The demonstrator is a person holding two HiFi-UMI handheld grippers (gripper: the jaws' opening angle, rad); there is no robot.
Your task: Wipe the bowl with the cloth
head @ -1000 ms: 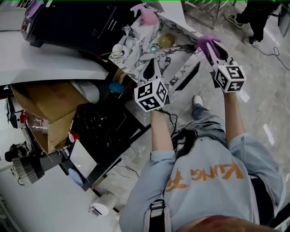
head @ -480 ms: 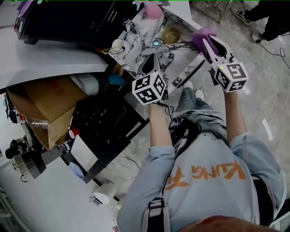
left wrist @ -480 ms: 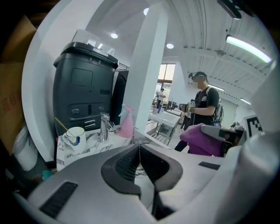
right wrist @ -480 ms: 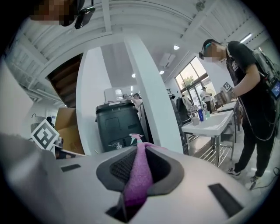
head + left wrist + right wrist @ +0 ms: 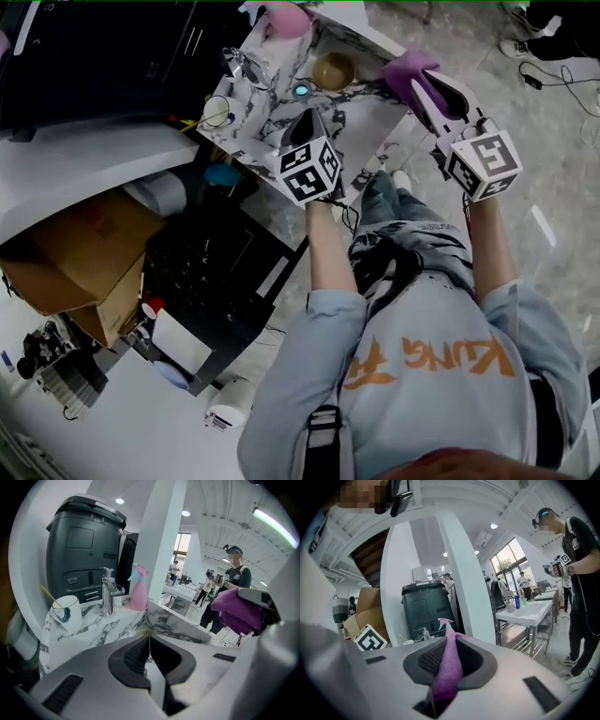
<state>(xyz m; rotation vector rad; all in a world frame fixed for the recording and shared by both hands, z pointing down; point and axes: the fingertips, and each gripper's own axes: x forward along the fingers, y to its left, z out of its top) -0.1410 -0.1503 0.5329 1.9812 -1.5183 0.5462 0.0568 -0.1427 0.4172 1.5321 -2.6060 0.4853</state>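
Observation:
In the head view a small brown bowl (image 5: 333, 70) stands on the marble counter (image 5: 366, 112), near its far side. My left gripper (image 5: 307, 122) hovers over the counter's near part, short of the bowl, with its jaws shut and nothing between them (image 5: 149, 641). To the right of the bowl, over the counter's right edge, my right gripper (image 5: 424, 86) is shut on a purple cloth (image 5: 405, 67). The cloth (image 5: 449, 667) hangs bunched between the right jaws. From the left gripper view the same cloth (image 5: 236, 611) shows at the right. Neither gripper view shows the bowl clearly.
A pink spray bottle (image 5: 286, 19), a chrome tap (image 5: 239, 64) and a white cup (image 5: 217, 112) with a stick in it stand on the counter's left part. A black bin (image 5: 84, 550) stands behind it, cardboard boxes (image 5: 84, 244) to the left. Another person (image 5: 232, 588) stands farther off.
The person has come nearer to the counter, and it now lies closer under both grippers. The left gripper stays shut and the right keeps its hold on the cloth.

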